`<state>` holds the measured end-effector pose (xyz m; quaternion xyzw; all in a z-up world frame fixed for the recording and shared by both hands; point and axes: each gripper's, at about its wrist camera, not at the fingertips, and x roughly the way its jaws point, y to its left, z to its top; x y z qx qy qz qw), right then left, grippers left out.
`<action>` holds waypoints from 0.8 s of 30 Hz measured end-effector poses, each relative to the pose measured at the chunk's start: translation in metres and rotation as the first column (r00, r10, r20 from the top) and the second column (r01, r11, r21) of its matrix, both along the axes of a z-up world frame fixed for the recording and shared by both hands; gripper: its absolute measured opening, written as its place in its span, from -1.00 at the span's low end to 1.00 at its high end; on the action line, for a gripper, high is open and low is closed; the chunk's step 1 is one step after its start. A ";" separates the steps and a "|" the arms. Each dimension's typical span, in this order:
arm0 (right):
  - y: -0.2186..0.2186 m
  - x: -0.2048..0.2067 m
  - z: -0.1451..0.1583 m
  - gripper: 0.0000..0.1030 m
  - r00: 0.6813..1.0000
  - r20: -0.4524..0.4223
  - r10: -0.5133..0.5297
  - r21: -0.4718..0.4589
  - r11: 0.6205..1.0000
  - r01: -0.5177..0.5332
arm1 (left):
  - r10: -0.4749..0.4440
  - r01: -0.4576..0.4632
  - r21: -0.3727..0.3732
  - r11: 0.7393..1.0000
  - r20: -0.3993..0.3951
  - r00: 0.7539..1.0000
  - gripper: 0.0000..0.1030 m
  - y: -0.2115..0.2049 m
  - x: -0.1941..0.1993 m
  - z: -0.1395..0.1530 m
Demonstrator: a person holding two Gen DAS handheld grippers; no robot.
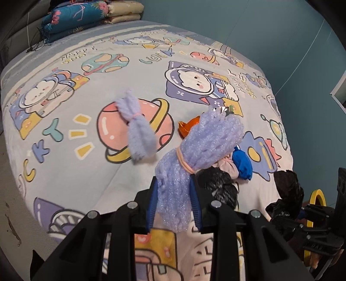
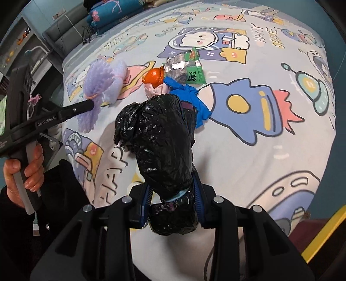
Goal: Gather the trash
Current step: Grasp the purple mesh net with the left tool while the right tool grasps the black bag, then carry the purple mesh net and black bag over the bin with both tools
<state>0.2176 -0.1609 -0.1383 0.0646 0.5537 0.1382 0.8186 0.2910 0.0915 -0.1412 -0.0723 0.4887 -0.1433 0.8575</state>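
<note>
My left gripper [image 1: 173, 207] is shut on a purple foam-net bundle [image 1: 205, 138] tied with a rubber band, held above the cartoon-print bedspread [image 1: 71, 179]. A second purple bundle [image 1: 138, 127] lies on the bed. My right gripper [image 2: 173, 205] is shut on a crumpled black plastic bag [image 2: 160, 138], also lifted off the bed. Beyond the bag lie an orange peel [image 2: 153, 76], a green and silver wrapper [image 2: 188, 69], a blue glove [image 2: 190, 95] and a pink scrap [image 2: 154, 90]. The right wrist view shows the left gripper [image 2: 93, 103] with its purple bundle [image 2: 95, 84].
Folded quilts [image 1: 90, 15] are stacked at the head of the bed. A teal wall [image 1: 281, 43] runs along the far side. A person's hand [image 2: 26, 170] grips the left handle. Something yellow [image 1: 317, 194] stands beside the bed near the right gripper [image 1: 311, 218].
</note>
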 end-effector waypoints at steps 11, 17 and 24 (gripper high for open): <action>-0.021 -0.033 0.016 -0.37 0.999 0.023 -0.030 0.040 0.999 0.029 | -0.010 0.009 0.027 1.000 0.036 0.999 -0.49 0.012 -0.045 0.019; -0.041 -0.051 0.028 -0.37 0.996 0.045 -0.075 0.054 0.996 0.072 | -0.034 0.033 0.016 0.999 0.051 0.998 -0.49 0.004 -0.061 0.030; -0.065 -0.069 0.040 -0.37 0.989 0.075 -0.125 0.057 0.991 0.121 | -0.086 0.085 0.017 0.996 0.084 0.993 -0.49 -0.025 -0.076 0.045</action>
